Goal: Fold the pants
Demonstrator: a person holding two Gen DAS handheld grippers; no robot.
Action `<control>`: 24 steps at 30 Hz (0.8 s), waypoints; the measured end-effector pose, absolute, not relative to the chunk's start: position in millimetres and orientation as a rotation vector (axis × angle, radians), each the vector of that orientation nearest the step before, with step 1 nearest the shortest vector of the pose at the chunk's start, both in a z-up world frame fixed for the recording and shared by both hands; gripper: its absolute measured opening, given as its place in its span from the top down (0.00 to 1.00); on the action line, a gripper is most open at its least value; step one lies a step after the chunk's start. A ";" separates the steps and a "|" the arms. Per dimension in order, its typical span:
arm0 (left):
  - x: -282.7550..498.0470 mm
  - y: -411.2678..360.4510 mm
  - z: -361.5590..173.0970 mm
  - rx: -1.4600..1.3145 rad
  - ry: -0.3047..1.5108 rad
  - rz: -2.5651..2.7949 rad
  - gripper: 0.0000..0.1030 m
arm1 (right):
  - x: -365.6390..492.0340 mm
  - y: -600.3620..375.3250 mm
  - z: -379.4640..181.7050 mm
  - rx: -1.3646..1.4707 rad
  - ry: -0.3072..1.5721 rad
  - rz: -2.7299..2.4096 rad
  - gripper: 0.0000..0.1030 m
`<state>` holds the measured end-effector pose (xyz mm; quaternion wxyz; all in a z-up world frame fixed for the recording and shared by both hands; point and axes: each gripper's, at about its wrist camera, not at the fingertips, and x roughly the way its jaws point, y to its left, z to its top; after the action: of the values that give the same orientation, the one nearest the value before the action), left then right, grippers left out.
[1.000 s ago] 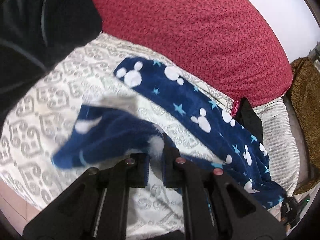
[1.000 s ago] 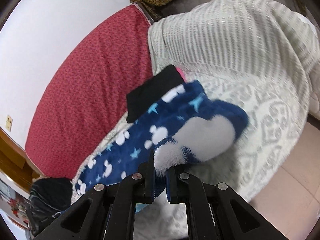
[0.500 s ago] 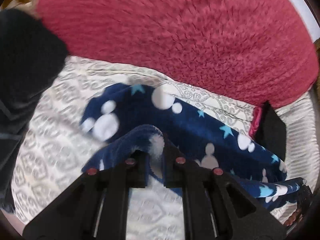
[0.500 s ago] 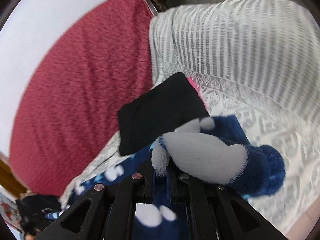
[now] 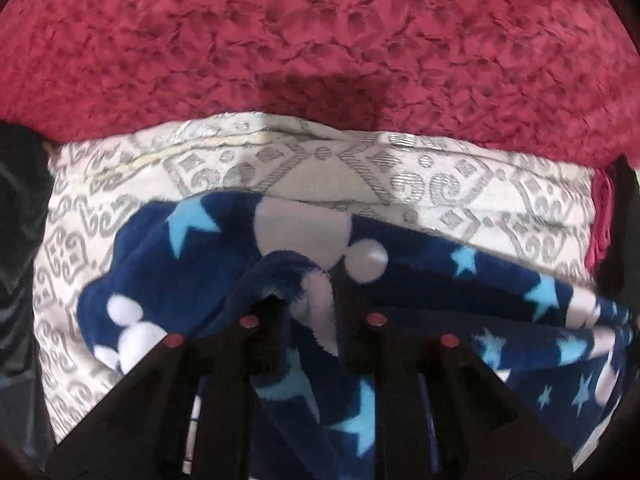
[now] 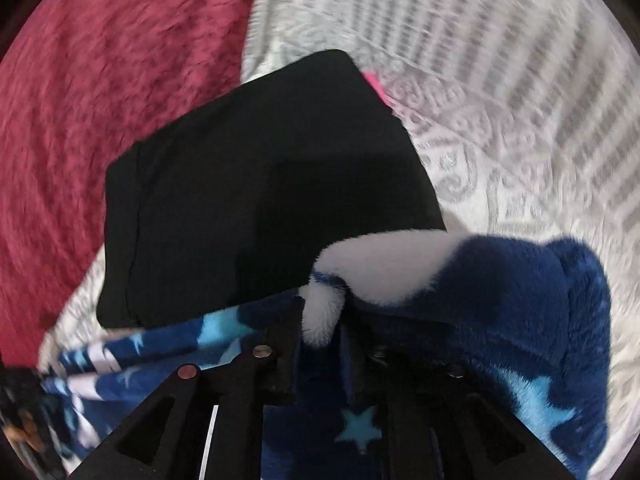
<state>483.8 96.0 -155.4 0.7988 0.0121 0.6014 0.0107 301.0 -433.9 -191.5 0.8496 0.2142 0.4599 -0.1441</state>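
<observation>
The pants (image 5: 200,272) are navy fleece with white mouse heads and light-blue stars, lying across a white-and-grey patterned bed cover (image 5: 320,168). A folded-over layer of them rises between the fingers of my left gripper (image 5: 312,308), which points steeply down; its jaws are opening with the fleece still in the gap. In the right wrist view the other end of the pants (image 6: 520,300) bunches up, and a white tuft fills the gap of my right gripper (image 6: 320,320), whose jaws are opening too.
A red textured blanket (image 5: 320,40) runs along the far side of the bed. A black folded garment (image 6: 260,200) with a pink edge lies just beyond the right gripper. A white striped blanket (image 6: 520,40) is heaped at the right. Dark clothing (image 5: 20,240) sits at the left edge.
Both grippers have carried the near edge of the pants across and down toward the red blanket, laying it over the far half. The gaps between both pairs of fingers are wider.
</observation>
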 end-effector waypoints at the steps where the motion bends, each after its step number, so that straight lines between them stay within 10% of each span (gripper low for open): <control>1: 481.8 96.8 -152.2 0.043 1.290 0.008 0.75 | 301.8 -430.3 -189.6 0.416 0.982 -0.297 0.83; 6: 449.9 100.1 -110.0 0.133 1.261 -0.092 0.66 | 284.8 -409.2 -165.9 0.262 0.993 -0.296 0.68; 8: 438.2 99.9 -93.3 0.161 1.242 -0.132 0.64 | 268.4 -402.6 -149.3 0.200 0.941 -0.311 0.31; 9: 428.9 102.2 -82.6 0.164 1.230 -0.150 0.63 | 258.9 -400.2 -140.8 0.169 0.909 -0.331 0.27; 13: 398.0 109.8 -51.2 0.159 1.168 -0.191 0.47 | 225.6 -393.2 -114.8 0.117 0.870 -0.362 0.27; 15: 381.0 115.1 -39.9 0.229 1.097 -0.159 0.23 | 209.7 -381.4 -102.7 0.092 0.847 -0.328 0.26; 24: 314.1 171.7 -48.9 0.213 0.923 -0.117 0.20 | 200.0 -229.6 -92.4 -0.098 0.847 0.070 0.26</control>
<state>314.1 171.7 -48.9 0.8883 0.1023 0.4441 -0.0564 200.0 -229.6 -92.4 0.9098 -0.0475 0.4109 0.0339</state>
